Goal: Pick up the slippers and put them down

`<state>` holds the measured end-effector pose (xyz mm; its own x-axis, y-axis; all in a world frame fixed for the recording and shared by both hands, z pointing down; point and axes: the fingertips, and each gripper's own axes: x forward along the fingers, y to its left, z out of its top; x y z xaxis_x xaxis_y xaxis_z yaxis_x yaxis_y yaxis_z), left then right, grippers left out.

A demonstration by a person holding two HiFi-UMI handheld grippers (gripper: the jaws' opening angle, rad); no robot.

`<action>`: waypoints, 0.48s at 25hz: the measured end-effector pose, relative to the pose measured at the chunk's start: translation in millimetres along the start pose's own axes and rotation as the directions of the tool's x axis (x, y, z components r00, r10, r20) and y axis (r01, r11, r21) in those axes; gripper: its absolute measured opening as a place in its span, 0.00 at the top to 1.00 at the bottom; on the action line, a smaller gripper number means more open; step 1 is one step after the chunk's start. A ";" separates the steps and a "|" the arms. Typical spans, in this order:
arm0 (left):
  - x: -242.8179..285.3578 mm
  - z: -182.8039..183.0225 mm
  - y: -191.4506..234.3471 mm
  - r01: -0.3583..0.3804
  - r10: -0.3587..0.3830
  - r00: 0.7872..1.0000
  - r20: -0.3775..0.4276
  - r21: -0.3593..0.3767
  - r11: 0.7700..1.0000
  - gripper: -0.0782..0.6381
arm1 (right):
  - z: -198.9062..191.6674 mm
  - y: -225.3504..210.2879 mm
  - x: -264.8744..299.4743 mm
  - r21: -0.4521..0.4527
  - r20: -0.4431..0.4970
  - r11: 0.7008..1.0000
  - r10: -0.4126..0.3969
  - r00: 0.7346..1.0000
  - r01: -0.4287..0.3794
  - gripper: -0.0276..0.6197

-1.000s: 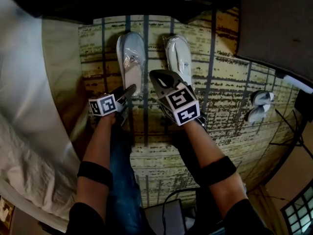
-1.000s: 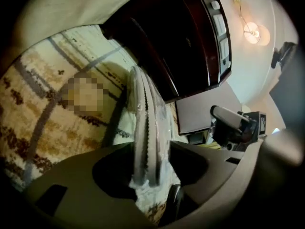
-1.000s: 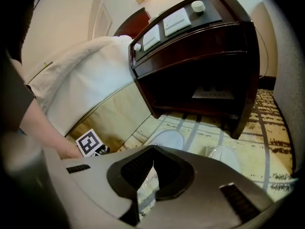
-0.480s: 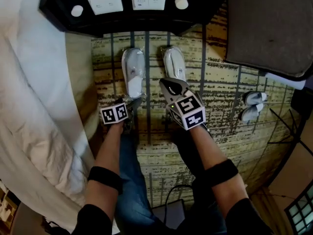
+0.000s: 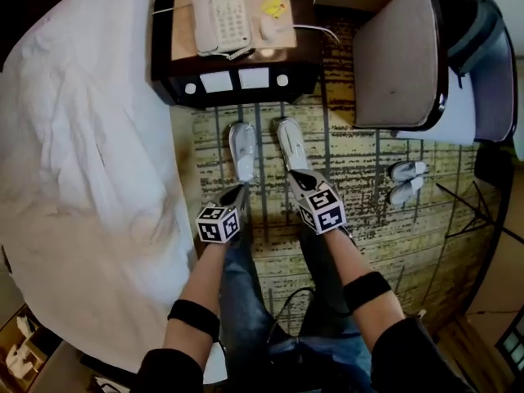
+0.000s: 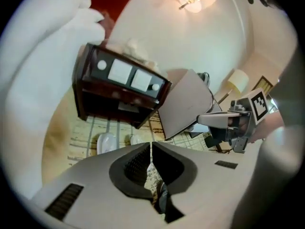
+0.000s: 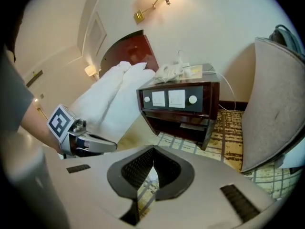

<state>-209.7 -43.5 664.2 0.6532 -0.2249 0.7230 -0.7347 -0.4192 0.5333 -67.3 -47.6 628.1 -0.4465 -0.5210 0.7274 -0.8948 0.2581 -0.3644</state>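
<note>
Neither slipper is in hand. The pair of white, flat hotel slippers point(image 5: 243, 150) lies side by side on the yellow-and-brown patterned carpet point(image 5: 368, 219), toes toward the dark wooden nightstand point(image 5: 237, 80). They are close together but not touching, and the white bed point(image 5: 82, 137) runs along their left.

The left gripper point(image 5: 240, 193) hangs above the heel end of the left slipper, and the right gripper point(image 5: 299, 177) above the heel end of the right one. From the head view both seem well clear of the floor.

In the left gripper view the jaws have just been closing and now meet in a thin slit, with only carpet behind it. The right gripper view shows the same: jaws pressed together on nothing.

With the pair lying neatly and both tools empty, this reads as the end of the put-down step, or a pause between rounds; the frames alone do not settle which.

If another pick-up is wanted, each gripper would first have to open, then sink toward its own slipper and close over the raised upper near the heel opening. A flat sole offers little to bite on.

A second pale pair point(image 5: 405, 182) sits apart beside the grey upholstered chair point(image 5: 401, 56) — likely not the target, being out of both grippers' line.
</note>
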 end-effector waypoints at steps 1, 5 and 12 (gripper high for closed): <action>-19.1 13.0 -16.2 0.003 -0.003 1.000 0.006 0.030 1.000 0.90 | 9.4 5.3 -17.2 0.003 0.003 1.000 -0.005 1.000 0.005 0.95; -97.0 60.9 -79.2 0.012 -0.018 0.999 0.045 0.132 0.991 0.90 | 45.2 23.7 -87.0 0.001 0.024 1.000 -0.019 1.000 0.019 0.95; -218.3 130.0 -154.8 -0.044 0.004 0.986 0.170 0.236 0.971 0.91 | 105.6 49.9 -193.4 -0.038 0.089 0.998 -0.042 0.995 0.045 0.95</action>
<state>-214.7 -43.8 366.7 0.6719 -0.3724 0.6402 -0.6990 -0.6047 0.3818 -25.4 -19.9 407.9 -0.4069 -0.6017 0.6873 -0.9135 0.2650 -0.3087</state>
